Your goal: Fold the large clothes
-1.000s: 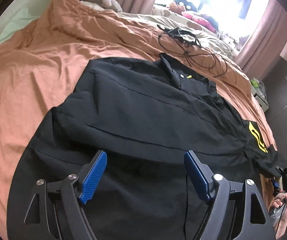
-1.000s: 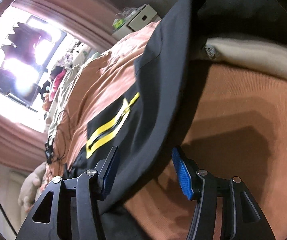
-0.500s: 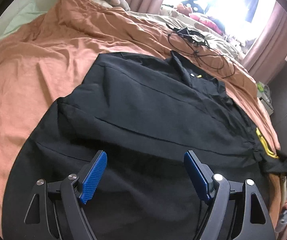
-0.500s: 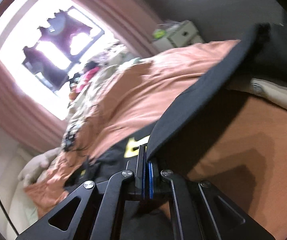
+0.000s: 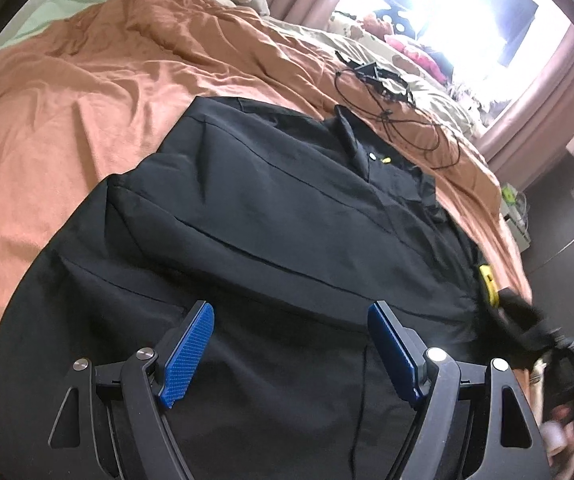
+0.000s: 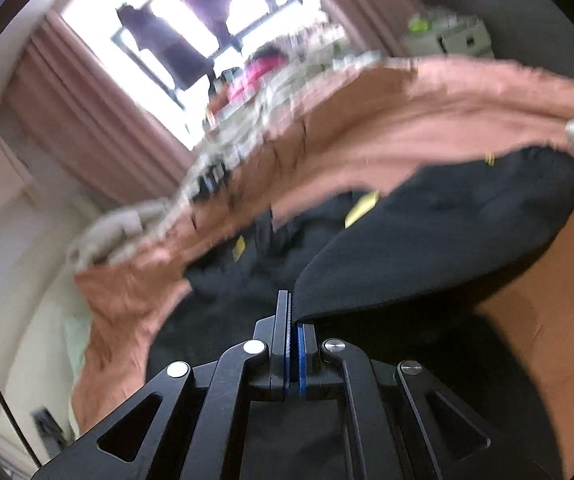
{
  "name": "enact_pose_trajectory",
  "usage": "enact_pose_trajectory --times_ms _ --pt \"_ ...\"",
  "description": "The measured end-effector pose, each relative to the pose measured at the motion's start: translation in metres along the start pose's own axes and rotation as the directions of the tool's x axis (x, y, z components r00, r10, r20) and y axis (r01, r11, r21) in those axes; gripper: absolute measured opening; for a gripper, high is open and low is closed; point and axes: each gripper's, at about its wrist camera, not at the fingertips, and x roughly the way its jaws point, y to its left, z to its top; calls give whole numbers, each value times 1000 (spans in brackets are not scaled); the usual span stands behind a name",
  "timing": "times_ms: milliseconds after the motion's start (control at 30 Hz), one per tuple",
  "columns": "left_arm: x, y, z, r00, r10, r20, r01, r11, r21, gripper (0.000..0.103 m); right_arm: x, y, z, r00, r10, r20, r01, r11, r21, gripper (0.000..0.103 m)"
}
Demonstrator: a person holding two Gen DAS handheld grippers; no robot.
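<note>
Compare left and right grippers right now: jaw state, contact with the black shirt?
The left gripper is open, blue pads spread, hovering over the black shirt on the orange bedsheet and gripping nothing. The right gripper is shut, pinching a lifted shirt edge. Both have black frames with blue pads.

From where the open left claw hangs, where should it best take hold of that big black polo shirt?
Probably the hem edge nearest the left gripper: the black polo shirt lies flat on the orange bedsheet, so come from the near side, low, and pinch that free edge.
</note>
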Motion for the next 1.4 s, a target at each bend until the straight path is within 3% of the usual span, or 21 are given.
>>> enact_pose_trajectory --times_ms 33,100,133,167,367,567,700,900,933,967,1000,1033,1100,1200,1267,1400 --pt "-2 -1 0 1000 -8 1 8 1000 -8 80 9 0 -4 998 -30 -54 30 999 15 8" --pt "-5 -3 1 1000 -15 1 15 1000 -10 80 18 -6 -10 992 -36 -124 45 997 70 24" --pt "-7 -4 1 1000 -16 1 16 1000 -10 80 17 -12 -12 990 -12 -143 29 993 114 53" --pt "-8 -5 1 1000 -17 2 17 1000 -11 80 12 -18 -15 991 -3 -136 25 988 155 72" --pt "-20 -10 -1 999 -24 28 23 1000 13 80 -34 -68 -10 999 -38 -35 48 944 327 76" --pt "-20 -11 -2 998 14 62 -20 995 99 80 -40 -126 -7 996 -82 17 64 873 483 76" --pt "-8 -1 1 999 39 38 -43 994 102 80 -30 -163 -1 993 -113 46 69 831 551 76" --pt "8 17 7 997 78 19 -79 993 82 80 -23 -191 13 982 -148 119 53 814 578 75" --pt "12 22 8 996 86 11 -86 994 70 80 -21 -192 14 980 -155 127 55 819 571 65" --pt "13 24 8 996 90 6 -90 994 63 80 -17 -188 14 980 -154 125 58 824 564 44" --pt "14 27 9 996 95 3 -95 994 54 80 -14 -188 14 983 -145 114 59 829 556 31" --pt "14 30 10 995 96 2 -96 994 46 80 -8 -185 15 987 -129 97 56 837 544 9" --pt "10 34 12 996 89 10 -89 996 30 80 -15 -181 15 988 -89 126 7 839 544 8" --pt "-1 42 17 996 81 41 -81 997 3 80 -36 -147 25 976 -23 216 -80 887 455 6" --pt "-9 49 20 995 80 55 -79 997 -25 80 -49 -118 31 962 62 265 -166 906 391 6" --pt "-23 66 27 996 52 77 -45 995 -91 80 -66 -63 29 937 171 306 -256 929 266 6"
